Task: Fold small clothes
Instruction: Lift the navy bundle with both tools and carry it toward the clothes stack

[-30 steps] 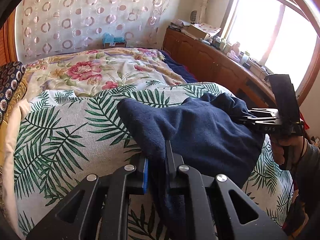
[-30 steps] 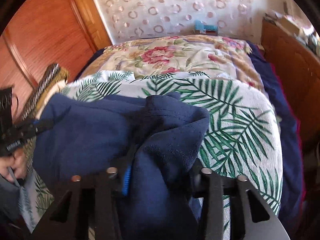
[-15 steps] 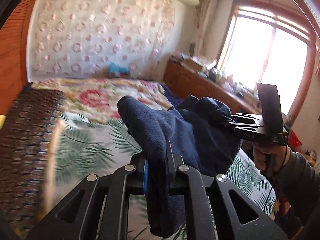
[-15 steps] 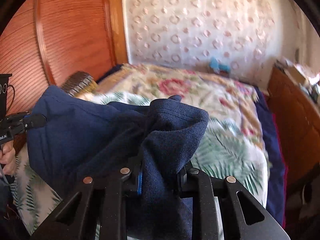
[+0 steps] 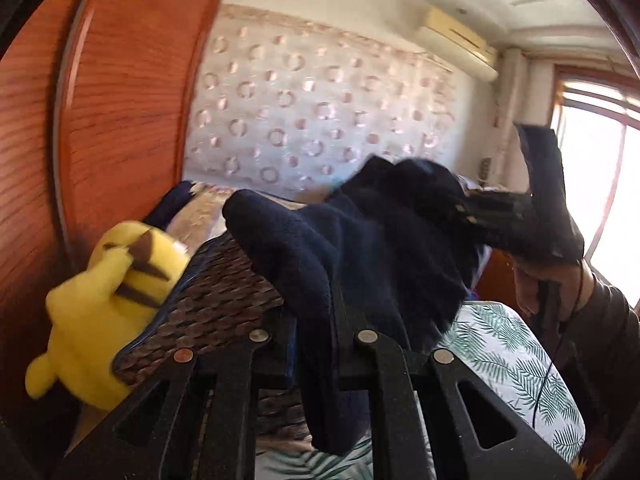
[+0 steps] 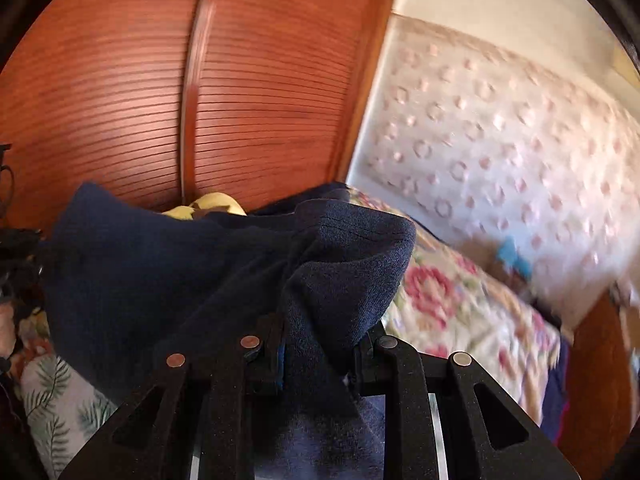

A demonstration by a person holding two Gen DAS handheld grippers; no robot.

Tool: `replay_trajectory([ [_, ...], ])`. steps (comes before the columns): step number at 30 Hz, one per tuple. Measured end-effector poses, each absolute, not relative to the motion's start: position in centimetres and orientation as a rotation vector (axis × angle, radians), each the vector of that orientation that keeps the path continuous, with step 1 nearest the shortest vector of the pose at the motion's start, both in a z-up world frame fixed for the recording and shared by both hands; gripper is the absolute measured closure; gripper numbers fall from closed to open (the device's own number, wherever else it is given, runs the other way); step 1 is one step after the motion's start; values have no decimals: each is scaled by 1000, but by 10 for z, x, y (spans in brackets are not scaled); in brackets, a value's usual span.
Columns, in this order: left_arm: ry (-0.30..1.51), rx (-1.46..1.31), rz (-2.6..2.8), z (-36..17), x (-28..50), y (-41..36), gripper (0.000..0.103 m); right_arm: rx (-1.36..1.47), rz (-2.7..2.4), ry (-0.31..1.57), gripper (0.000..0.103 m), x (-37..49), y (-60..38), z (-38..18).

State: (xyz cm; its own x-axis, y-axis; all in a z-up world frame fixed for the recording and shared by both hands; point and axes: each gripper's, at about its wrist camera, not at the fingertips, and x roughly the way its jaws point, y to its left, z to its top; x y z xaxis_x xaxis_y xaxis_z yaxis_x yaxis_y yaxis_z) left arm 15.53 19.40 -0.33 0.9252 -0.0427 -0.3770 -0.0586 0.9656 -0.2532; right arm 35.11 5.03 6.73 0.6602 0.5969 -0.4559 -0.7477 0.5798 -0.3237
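Observation:
A dark navy garment (image 5: 360, 248) hangs in the air between both grippers, raised off the bed. My left gripper (image 5: 316, 320) is shut on one edge of it, cloth bunched between the fingers. My right gripper (image 6: 320, 340) is shut on another edge of the navy garment (image 6: 224, 280). In the left wrist view the right gripper (image 5: 472, 212) shows at the right, held by a hand, pinching the cloth at about the same height. The garment sags between the two grips and hides part of the bed.
A bed with a palm-leaf cover (image 5: 504, 356) lies below, a floral quilt (image 6: 448, 296) farther back. A yellow plush toy (image 5: 108, 300) and a woven brown cushion (image 5: 216, 300) sit at the left by the wooden wardrobe (image 6: 240, 92). A window (image 5: 600, 184) is at the right.
Both grippers have lifted the navy garment up off the bed and swung left toward the wardrobe. The views now tilt upward; the plush toy has come into view.

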Motion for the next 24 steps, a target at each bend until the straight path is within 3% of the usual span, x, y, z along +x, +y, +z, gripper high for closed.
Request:
replay_trajectory([
  [11,458,-380,87,-59,153,238,90,-679,857,288,81,403,191,29],
  [21,501,-376,114,-78,147,235,90,-567,802,340,75,437,205,29],
  [24,499,-362,125,-78,150,235,90,-471,728,299,56,445,194,47],
])
